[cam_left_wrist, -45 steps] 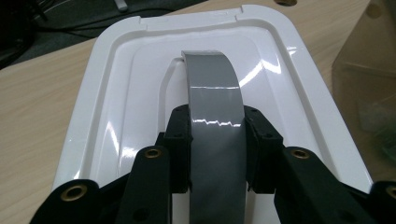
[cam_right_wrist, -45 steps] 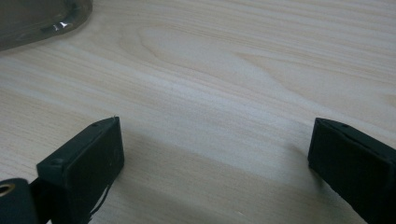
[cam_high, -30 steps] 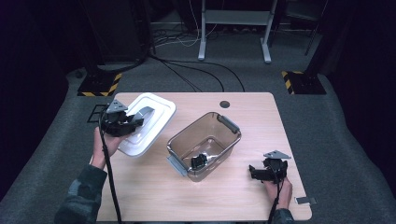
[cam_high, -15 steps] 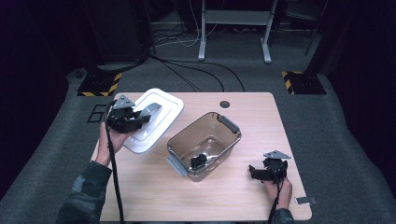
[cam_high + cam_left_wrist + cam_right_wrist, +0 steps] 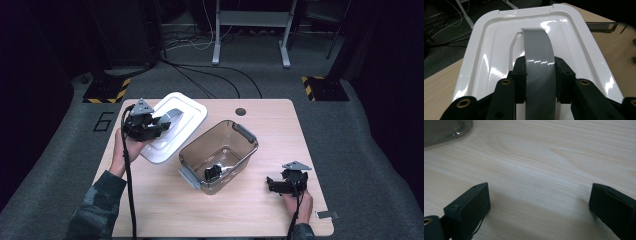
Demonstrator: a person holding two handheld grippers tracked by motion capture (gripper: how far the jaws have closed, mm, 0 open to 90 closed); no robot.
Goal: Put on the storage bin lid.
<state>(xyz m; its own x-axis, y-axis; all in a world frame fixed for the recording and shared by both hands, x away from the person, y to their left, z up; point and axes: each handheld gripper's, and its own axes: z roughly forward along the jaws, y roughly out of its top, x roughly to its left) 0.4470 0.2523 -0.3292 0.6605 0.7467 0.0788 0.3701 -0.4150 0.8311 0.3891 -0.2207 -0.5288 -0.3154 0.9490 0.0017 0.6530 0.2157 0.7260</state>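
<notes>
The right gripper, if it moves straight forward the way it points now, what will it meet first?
Probably the clear bin. In the high view the right gripper, open and empty, points left across the bare table toward the bin's near corner. Its exact height is unclear, so it may slide along the tabletop first.

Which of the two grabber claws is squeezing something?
The left gripper: its black jaws clamp the grey handle of the white lid. The right gripper is open over bare wooden table.
</notes>
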